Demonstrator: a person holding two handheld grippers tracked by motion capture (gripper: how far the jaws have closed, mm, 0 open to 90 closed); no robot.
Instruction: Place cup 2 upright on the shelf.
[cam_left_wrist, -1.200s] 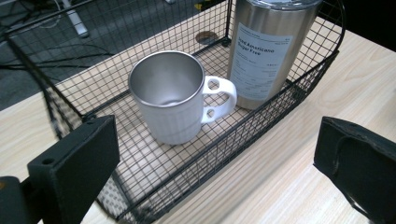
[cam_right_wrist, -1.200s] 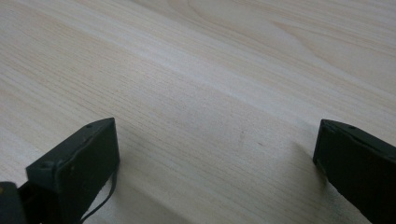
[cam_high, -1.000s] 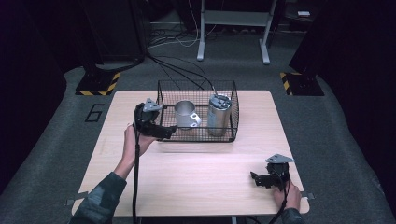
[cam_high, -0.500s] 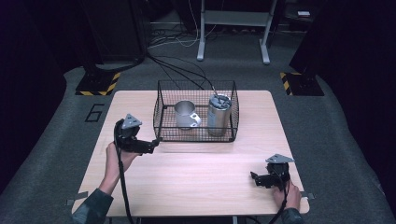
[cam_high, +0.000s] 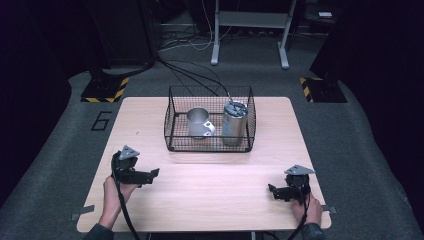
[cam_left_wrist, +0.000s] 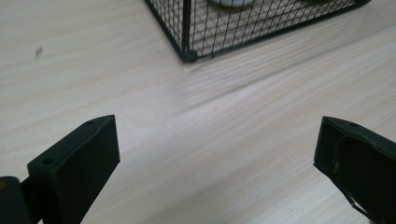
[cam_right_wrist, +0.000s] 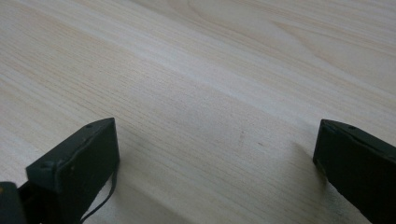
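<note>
A black wire basket (cam_high: 210, 145) stands at the far middle of the wooden table (cam_high: 210, 195). Inside it are a metal mug (cam_high: 199, 122) on the left and an upright metal can (cam_high: 234, 123) on the right. My left gripper (cam_high: 150, 175) sits near the table's front left, open and holding nothing, well short of the basket. Its own view has the basket's near corner (cam_left_wrist: 187, 55) ahead of the wide-apart jaws. At the front right my right gripper (cam_high: 272, 190) rests low over the wood, open and holding nothing.
Dark carpet surrounds the table, with cables (cam_high: 195, 75) running off behind the basket and a metal stand (cam_high: 250, 30) beyond. Yellow-black floor markers (cam_high: 105, 90) lie at the far left and far right.
My left gripper has drawn back from the basket's left side toward the table's front left edge. The right gripper has stayed put. The mug and can have not moved.
</note>
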